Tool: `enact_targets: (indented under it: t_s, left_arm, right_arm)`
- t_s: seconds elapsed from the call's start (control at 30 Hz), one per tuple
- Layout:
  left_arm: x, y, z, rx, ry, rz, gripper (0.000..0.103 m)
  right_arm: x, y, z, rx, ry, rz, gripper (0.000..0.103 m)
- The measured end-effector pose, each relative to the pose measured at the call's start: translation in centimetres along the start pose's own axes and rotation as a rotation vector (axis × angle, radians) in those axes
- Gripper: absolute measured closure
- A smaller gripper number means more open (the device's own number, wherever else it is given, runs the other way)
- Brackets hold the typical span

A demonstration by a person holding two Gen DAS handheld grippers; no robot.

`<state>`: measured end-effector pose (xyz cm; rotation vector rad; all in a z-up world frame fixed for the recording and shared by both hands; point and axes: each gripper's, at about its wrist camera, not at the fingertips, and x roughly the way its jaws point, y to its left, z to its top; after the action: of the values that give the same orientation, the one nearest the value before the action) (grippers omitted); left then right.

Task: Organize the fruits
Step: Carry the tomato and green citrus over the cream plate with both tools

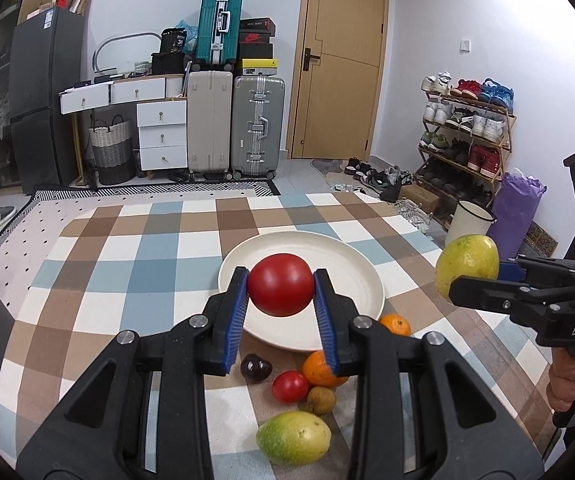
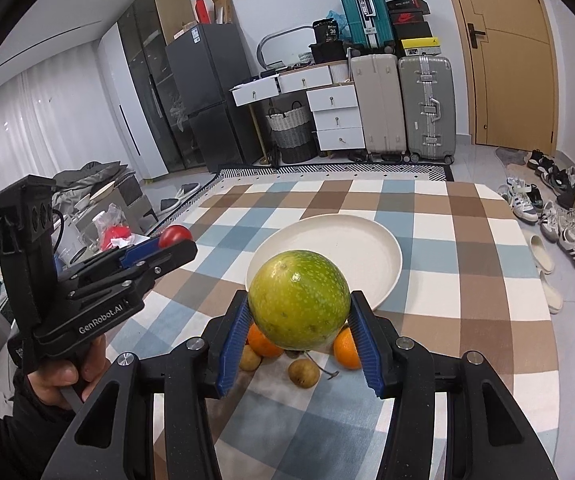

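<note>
The left gripper [image 1: 280, 292] squeezes a tomato [image 1: 280, 285] above the plate [image 1: 351, 256]. The right gripper [image 2: 299, 316] squeezes a green fruit [image 2: 298, 300].

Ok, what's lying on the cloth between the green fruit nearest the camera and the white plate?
In the left wrist view: a small tomato, a brown longan, an orange and a dark cherry separate green fruit from plate.

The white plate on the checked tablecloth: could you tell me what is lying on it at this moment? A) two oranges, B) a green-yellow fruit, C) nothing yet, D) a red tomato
C: the white plate shows bare in both views, while the red tomato is held up in the left tongs and the green-yellow fruit in the right tongs, both above the table.
</note>
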<state>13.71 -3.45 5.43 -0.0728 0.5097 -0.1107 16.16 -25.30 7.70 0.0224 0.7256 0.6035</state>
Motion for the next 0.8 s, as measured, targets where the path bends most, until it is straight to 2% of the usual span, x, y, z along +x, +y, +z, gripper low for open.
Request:
enact_targets:
  t_s: [0.33, 0.8]
  left_arm:
    - [4.2, 0.0, 0.4, -0.018, 0.009, -0.001, 0.074]
    - [8.6, 0.8, -0.7, -0.015, 0.039, 0.032, 0.074]
  right_arm:
    - [2.8, -1.0, 0.5, 0.011, 0.029, -0.019, 0.053]
    - [8.1, -3.1, 1.1, 0.034, 0.074, -0.024, 0.053]
